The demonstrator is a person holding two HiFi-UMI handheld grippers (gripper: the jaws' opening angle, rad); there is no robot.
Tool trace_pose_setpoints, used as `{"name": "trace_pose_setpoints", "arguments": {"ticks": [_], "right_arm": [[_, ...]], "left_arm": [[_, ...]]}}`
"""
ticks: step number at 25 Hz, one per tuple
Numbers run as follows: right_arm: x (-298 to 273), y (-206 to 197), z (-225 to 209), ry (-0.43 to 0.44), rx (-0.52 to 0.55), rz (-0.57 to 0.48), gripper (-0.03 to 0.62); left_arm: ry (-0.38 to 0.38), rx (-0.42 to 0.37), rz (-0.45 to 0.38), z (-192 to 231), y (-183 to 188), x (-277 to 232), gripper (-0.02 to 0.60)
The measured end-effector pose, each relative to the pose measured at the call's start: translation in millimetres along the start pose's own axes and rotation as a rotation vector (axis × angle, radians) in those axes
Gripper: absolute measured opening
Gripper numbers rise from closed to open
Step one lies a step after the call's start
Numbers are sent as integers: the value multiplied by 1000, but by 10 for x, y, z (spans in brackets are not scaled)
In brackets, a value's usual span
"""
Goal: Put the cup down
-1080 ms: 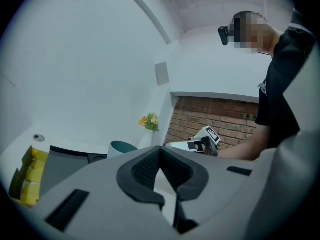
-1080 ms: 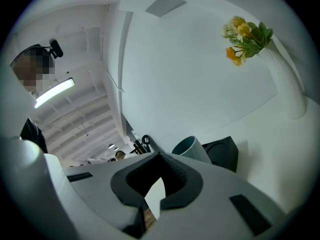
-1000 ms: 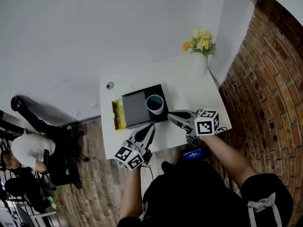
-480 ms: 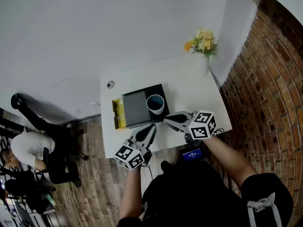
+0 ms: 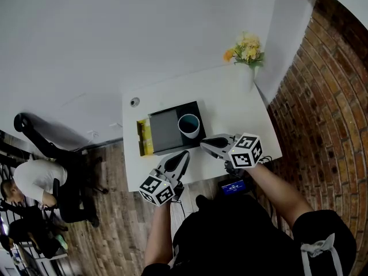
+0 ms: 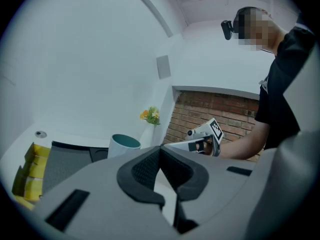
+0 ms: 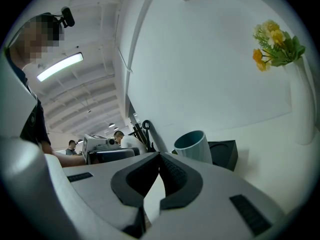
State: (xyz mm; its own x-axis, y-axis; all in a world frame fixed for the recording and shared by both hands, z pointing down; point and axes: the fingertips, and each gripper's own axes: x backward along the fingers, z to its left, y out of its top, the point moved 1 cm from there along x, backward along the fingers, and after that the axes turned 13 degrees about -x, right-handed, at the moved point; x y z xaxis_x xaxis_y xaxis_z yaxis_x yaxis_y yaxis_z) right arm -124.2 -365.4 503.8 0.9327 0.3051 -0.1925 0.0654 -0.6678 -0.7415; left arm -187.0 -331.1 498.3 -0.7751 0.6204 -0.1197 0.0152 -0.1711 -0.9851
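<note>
A teal cup (image 5: 188, 125) with a pale outside stands upright on the dark tray (image 5: 167, 132) on the white table (image 5: 224, 96). My left gripper (image 5: 184, 153) is shut and empty, just in front of the tray's near edge. My right gripper (image 5: 203, 144) is also shut and empty, a little to the right of the cup and short of it. In the left gripper view the cup (image 6: 123, 145) stands past the closed jaws (image 6: 160, 148), with the right gripper (image 6: 205, 136) off to the right. In the right gripper view the cup (image 7: 193, 145) stands beyond the closed jaws (image 7: 160, 155).
Yellow flowers (image 5: 244, 49) in a white vase stand at the table's far right corner, near a brick wall (image 5: 322, 96). Yellow packets (image 5: 142, 138) lie left of the tray, and a small round object (image 5: 134, 102) lies behind it. A seated person (image 5: 34, 183) is on the floor's left side.
My right gripper has drawn slightly left and toward me, away from the cup. The cup, the tray and my left gripper have stayed put.
</note>
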Motion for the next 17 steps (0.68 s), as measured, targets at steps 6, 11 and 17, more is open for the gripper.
{"name": "trace_pose_setpoints", "arguments": {"ticks": [6,11,17], "right_arm": [[0,-5,-9,-6,0,1,12],[5,-6,-21,-13,2,-1,12],[12,-11,-46,-22,2,-4,12]], "left_arm": [[-6,1,6,3,-9,-1,6],[-10,1,9,-1,-4,-14,6],[-9,3,12,7,-4,-22,6]]}}
